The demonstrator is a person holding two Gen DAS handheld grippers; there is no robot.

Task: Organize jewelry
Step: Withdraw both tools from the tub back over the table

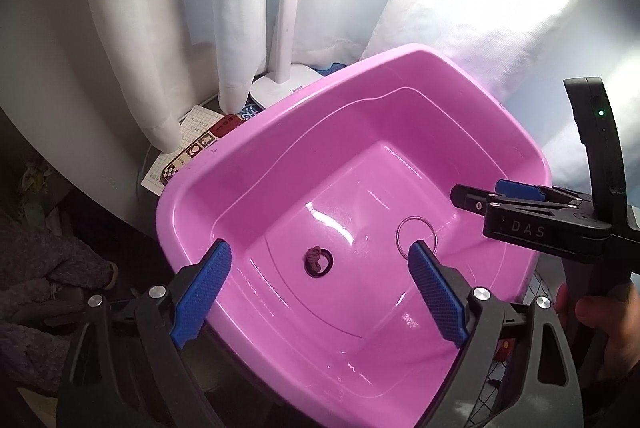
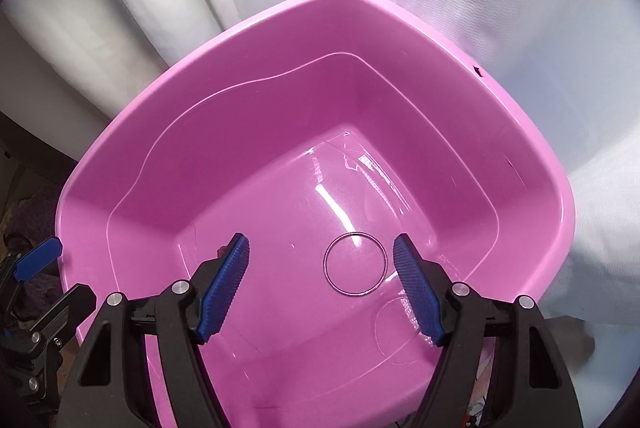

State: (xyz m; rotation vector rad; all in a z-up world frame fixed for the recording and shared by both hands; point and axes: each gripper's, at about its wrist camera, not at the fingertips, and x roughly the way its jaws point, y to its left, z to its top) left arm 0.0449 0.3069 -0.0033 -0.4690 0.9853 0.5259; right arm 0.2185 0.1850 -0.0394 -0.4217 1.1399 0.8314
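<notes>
A pink plastic basin [image 1: 400, 76] sits in front of white curtains [image 1: 160, 8], and both hand-held grippers hang over it, tilted down toward its glossy floor.

The left hand-held gripper [image 1: 320, 262] has its blue-padded jaws spread wide with nothing between the pads. On the basin floor, seen in the gap between them, lies a dark knotted ring [image 1: 318, 261] by itself, touched by neither pad. In the same view a thin silver bangle [image 1: 416, 233] lies at about three o'clock of the knotted ring, near it but apart; the tip of the gripper's right-hand pad covers its lower edge.

The right hand-held gripper [image 2: 321, 254] also stands with its jaws apart and grips nothing. From its own camera the bangle [image 2: 355, 265] lies flat on the basin floor between the pads, closer to the right-hand pad, and does not appear to touch either. In the left wrist view this gripper [image 1: 472, 198] reaches in from three o'clock above the basin's right rim, with part of a hand [image 1: 600, 332] at about four o'clock.

Outside the basin, at ten o'clock, a white lamp base [image 1: 286, 88] stands by the curtain hem, and some printed cards [image 1: 192, 148] lie just beside it.
</notes>
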